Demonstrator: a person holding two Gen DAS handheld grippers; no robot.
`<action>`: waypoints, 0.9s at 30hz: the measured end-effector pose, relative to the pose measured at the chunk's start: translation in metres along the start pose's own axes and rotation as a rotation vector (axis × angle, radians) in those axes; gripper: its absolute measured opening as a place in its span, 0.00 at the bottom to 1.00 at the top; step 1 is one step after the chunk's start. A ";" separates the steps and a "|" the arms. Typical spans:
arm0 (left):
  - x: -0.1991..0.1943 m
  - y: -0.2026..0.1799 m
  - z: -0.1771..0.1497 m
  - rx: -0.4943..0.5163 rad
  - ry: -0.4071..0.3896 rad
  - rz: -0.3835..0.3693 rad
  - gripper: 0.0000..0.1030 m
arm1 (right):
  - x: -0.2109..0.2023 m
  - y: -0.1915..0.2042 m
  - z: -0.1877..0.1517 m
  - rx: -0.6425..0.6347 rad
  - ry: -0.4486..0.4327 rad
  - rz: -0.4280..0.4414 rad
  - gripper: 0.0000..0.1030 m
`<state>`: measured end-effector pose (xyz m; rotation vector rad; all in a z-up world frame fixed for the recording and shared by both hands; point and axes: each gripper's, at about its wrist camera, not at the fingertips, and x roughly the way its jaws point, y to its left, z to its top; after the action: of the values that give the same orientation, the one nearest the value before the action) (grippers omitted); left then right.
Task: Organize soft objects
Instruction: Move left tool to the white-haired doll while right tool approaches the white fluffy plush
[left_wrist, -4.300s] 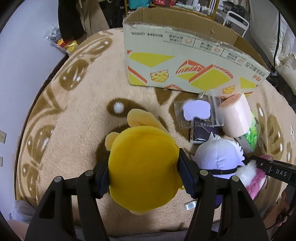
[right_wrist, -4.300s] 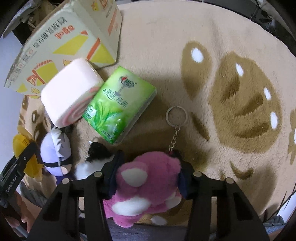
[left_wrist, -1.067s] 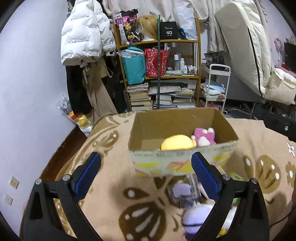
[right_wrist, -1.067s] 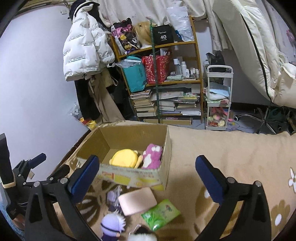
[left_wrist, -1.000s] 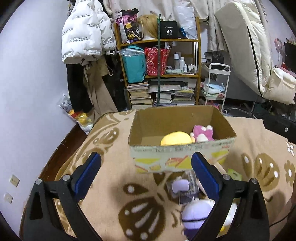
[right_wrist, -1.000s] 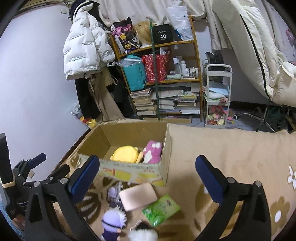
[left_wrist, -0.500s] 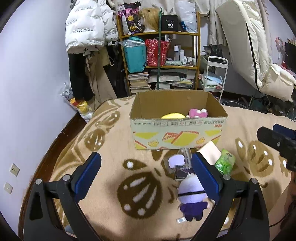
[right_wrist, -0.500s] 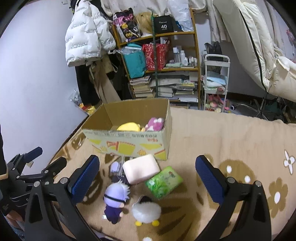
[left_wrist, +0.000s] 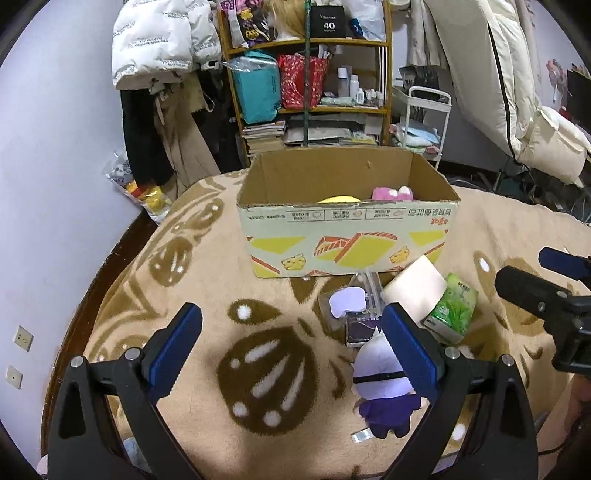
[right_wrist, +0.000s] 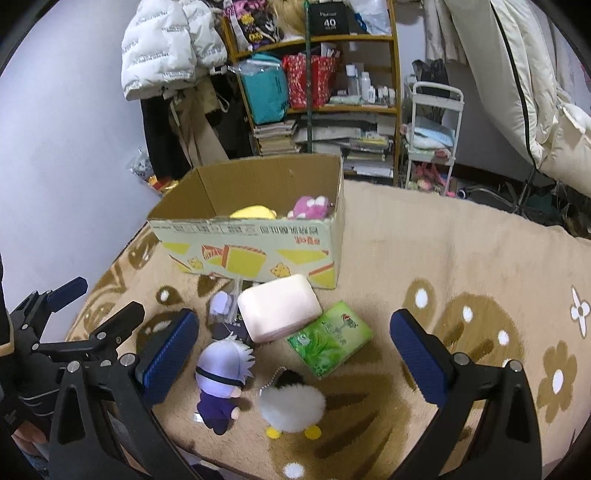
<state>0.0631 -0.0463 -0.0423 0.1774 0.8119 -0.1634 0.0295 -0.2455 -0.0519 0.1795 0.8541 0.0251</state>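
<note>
Hovering above the rug (right_wrist: 461, 251), the left gripper (left_wrist: 291, 343) and right gripper (right_wrist: 295, 354) both have jaws spread wide, holding nothing. Left to right on the rug, in front of the cardboard box (right_wrist: 258, 254): one purple-clad doll (right_wrist: 221, 373), one white fluffy keychain toy (right_wrist: 291, 404), one pink block (right_wrist: 279, 308), one green tissue pack (right_wrist: 330, 338). Two plush toys, yellow (right_wrist: 253, 213) and pink (right_wrist: 310, 206), already lie in the box. Likely risks: doll and fluffy toy lie close together, so one closure may catch both; the keychain may snag.
</note>
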 end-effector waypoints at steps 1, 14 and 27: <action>0.002 -0.001 0.000 0.000 0.003 0.001 0.94 | 0.002 -0.001 0.000 0.004 0.007 -0.001 1.00; 0.031 -0.015 -0.003 0.040 0.094 -0.042 0.94 | 0.028 -0.017 0.001 0.079 0.105 -0.017 1.00; 0.048 -0.051 -0.015 0.190 0.175 -0.092 0.94 | 0.057 -0.035 -0.013 0.168 0.283 -0.012 1.00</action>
<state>0.0741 -0.0963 -0.0922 0.3373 0.9794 -0.3154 0.0552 -0.2730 -0.1085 0.3343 1.1404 -0.0334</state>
